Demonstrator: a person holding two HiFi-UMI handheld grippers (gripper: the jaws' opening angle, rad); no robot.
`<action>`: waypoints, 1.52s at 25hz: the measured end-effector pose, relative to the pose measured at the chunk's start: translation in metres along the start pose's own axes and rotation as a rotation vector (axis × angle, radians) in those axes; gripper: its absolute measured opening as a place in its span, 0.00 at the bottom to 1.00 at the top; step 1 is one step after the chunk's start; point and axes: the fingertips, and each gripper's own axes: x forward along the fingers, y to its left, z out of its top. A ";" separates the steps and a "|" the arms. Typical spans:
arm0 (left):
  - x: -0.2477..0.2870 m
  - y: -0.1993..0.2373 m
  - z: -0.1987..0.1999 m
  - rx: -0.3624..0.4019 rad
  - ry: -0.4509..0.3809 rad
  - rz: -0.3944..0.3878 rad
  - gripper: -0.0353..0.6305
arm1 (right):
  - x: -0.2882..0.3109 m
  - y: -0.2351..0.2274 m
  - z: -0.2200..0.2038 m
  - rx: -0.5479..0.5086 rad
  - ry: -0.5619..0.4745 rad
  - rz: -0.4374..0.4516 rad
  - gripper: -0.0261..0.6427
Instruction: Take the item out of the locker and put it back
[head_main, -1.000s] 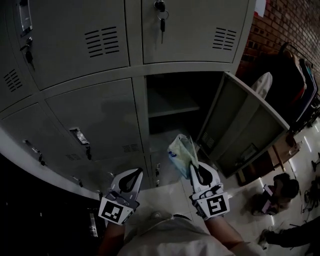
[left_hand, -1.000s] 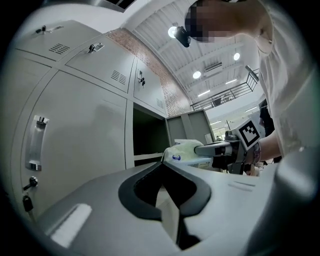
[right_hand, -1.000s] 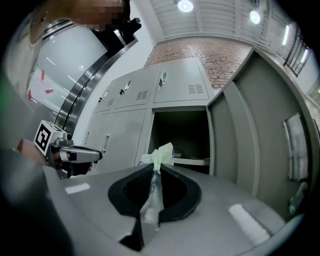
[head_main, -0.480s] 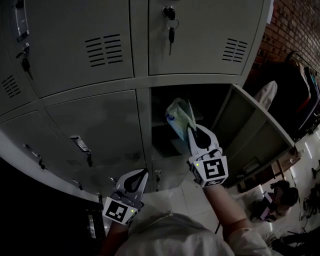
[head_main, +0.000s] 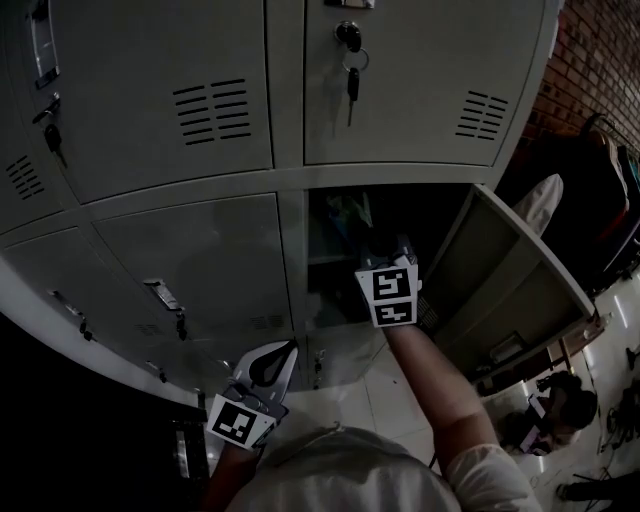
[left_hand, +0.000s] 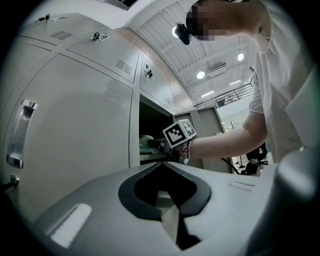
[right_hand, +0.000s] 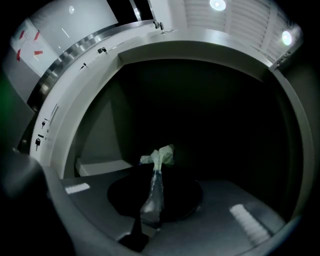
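Observation:
The item is a pale green plastic packet (head_main: 349, 213). It sits inside the dark open compartment (head_main: 330, 285) of the grey locker. My right gripper (head_main: 378, 247) reaches level into that opening, its marker cube facing me. The right gripper view has the packet (right_hand: 159, 156) standing edge-on, with my right gripper (right_hand: 156, 172) shut on its lower part. A shelf edge (right_hand: 100, 166) shows to the left inside. My left gripper (head_main: 288, 347) hangs low in front of the shut lower door, shut and with nothing in it. In its own view the left gripper (left_hand: 162, 163) points at the locker front.
The compartment's door (head_main: 510, 285) stands swung open to the right. A key bunch (head_main: 351, 62) hangs from the door above. A handle (head_main: 165, 296) sticks out of the lower left door. Brick wall (head_main: 590, 60), hanging clothes (head_main: 610, 180) and bags on the floor (head_main: 555, 400) lie to the right.
My right gripper has risen and gone forward from in front of the locker into the open compartment, taking the packet along. The left gripper stays low, almost still.

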 end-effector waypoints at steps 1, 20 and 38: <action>0.001 0.001 -0.001 -0.002 -0.001 0.003 0.06 | 0.001 0.001 -0.001 -0.003 0.004 -0.001 0.06; -0.001 0.006 0.005 0.006 -0.018 0.027 0.06 | -0.140 0.020 0.002 0.197 -0.207 0.074 0.09; -0.059 -0.019 -0.010 -0.014 0.033 0.023 0.06 | -0.237 0.103 -0.043 0.258 -0.077 0.133 0.04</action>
